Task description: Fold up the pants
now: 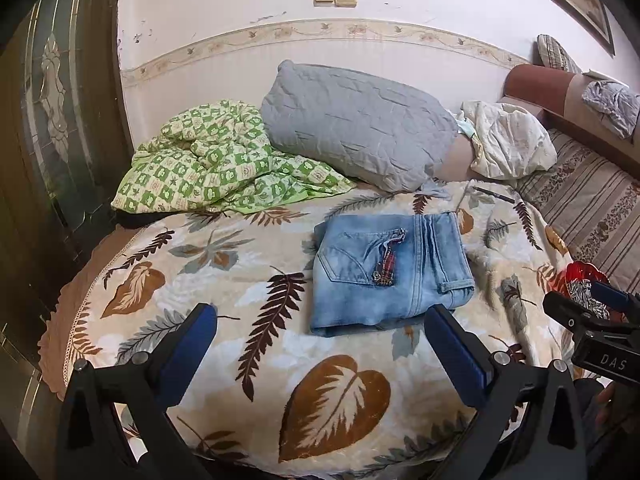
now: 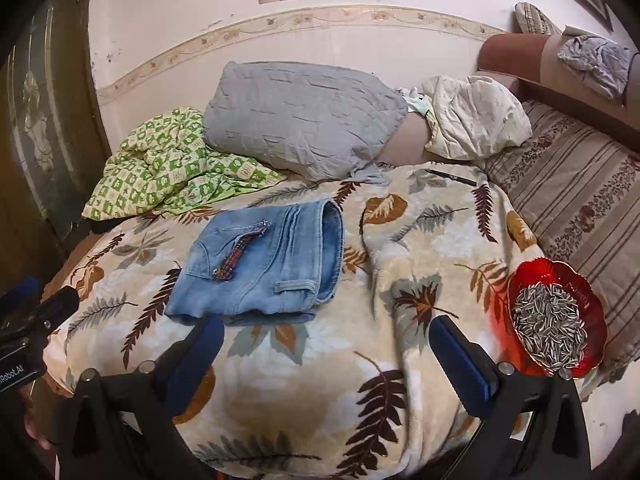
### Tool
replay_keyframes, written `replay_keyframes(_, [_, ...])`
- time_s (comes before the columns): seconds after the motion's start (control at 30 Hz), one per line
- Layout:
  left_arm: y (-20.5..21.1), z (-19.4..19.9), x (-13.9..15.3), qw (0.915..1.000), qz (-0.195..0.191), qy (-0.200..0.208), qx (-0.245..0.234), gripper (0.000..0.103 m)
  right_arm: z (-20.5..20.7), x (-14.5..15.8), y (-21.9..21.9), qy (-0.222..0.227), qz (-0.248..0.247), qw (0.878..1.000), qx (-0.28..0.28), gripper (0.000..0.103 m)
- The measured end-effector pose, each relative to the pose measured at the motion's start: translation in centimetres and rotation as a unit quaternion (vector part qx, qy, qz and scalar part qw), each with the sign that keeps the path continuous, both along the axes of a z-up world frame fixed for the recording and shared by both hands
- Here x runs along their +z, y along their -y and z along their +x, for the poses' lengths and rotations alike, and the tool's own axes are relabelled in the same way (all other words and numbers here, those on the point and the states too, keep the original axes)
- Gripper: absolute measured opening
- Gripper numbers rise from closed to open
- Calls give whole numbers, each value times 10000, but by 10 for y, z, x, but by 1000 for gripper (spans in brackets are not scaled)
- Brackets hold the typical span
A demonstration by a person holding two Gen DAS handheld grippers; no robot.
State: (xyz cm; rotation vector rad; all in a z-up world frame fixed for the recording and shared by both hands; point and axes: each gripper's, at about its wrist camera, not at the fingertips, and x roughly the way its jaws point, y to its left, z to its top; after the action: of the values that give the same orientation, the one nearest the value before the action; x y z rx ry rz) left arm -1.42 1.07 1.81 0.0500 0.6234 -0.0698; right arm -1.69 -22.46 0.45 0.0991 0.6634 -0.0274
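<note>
Light blue jeans point(image 1: 388, 268) lie folded into a compact square on the leaf-patterned blanket point(image 1: 224, 280); a back pocket and a red plaid strap face up. They also show in the right wrist view point(image 2: 260, 268). My left gripper point(image 1: 320, 344) is open and empty, held just in front of the jeans' near edge. My right gripper point(image 2: 326, 350) is open and empty, near and to the right of the jeans. The right gripper's body shows at the right edge of the left wrist view point(image 1: 592, 320).
A red bowl of sunflower seeds point(image 2: 556, 320) sits at the blanket's right edge. A grey pillow point(image 1: 356, 124), a green checked cloth point(image 1: 208, 160) and a cream cloth point(image 1: 508, 140) lie at the back. A pen point(image 2: 452, 178) lies near the pillow. A door point(image 1: 52, 120) stands left.
</note>
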Motion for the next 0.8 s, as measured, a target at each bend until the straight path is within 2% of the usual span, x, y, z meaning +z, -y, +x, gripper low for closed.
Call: replay_keyframes(0.8, [2, -1, -7, 9999, -40, -95, 6, 103, 1, -6, 2, -78, 30, 10000, -41, 103])
